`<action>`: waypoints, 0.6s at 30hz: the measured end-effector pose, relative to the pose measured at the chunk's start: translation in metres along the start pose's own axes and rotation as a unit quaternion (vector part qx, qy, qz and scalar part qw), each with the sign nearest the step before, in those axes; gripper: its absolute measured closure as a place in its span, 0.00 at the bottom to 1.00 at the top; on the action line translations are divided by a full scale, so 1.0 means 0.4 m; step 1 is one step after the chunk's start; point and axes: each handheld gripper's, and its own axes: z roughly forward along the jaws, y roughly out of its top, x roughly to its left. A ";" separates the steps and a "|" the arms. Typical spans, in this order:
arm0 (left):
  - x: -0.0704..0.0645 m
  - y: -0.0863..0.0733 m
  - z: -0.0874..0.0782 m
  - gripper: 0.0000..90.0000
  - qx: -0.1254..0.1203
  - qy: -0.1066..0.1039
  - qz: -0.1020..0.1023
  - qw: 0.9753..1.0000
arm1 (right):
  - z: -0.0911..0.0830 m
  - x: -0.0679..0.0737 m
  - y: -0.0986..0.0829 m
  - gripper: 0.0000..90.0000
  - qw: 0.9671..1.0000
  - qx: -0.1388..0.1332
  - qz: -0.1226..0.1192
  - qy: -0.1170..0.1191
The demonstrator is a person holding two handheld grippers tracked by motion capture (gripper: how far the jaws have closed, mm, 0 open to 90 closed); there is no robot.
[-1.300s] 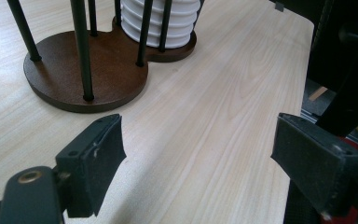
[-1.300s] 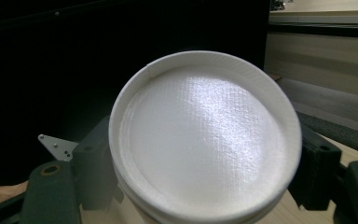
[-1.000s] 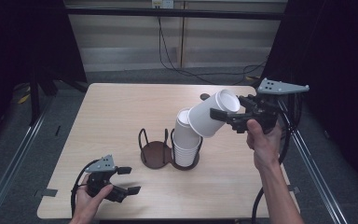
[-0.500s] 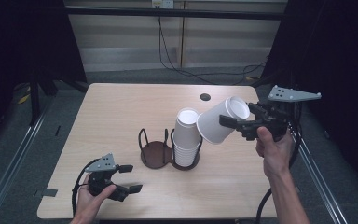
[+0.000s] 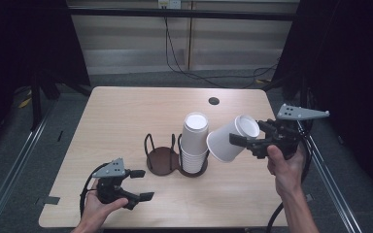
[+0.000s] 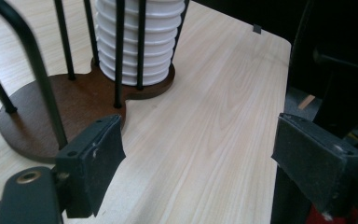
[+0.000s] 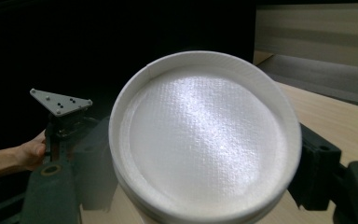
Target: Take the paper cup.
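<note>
Since a second ago, the right hand-held gripper [image 5: 247,141] has carried the white cup [image 5: 230,139] down and outward, right of the cup stack [image 5: 194,143] in the wire holder [image 5: 162,156]. Its jaws clamp the tilted cup. The left hand-held gripper [image 5: 141,185], jaws spread wide and empty, rests on the tabletop [image 5: 126,111] near the holder.

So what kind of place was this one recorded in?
Probably a lab or studio set up for recording, not a home or café. A bare wooden table stands alone, hemmed by dark curtains, with loose cables on the grey floor behind it and a metal rail running alongside.
</note>
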 end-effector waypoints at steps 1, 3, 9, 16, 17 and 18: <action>-0.001 0.001 0.001 0.18 0.000 -0.003 -0.002 1.000 | 0.005 0.000 -0.009 0.27 1.000 0.003 0.002 0.001; -0.003 0.006 0.002 0.18 -0.003 -0.003 0.002 1.000 | 0.011 0.001 -0.019 0.27 1.000 0.006 0.002 0.002; -0.020 0.036 0.008 0.18 -0.013 -0.014 0.018 1.000 | 0.035 0.019 -0.055 0.27 1.000 0.022 0.001 0.010; -0.031 0.077 0.031 0.18 -0.032 -0.025 0.036 0.999 | 0.061 0.040 -0.082 0.27 0.999 0.035 -0.002 0.024; -0.031 0.082 0.034 0.18 -0.038 -0.026 0.036 0.998 | 0.065 0.042 -0.087 0.27 0.999 0.037 -0.002 0.027; -0.032 0.087 0.037 0.18 -0.039 -0.027 0.039 0.998 | 0.070 0.043 -0.092 0.27 0.999 0.040 -0.001 0.029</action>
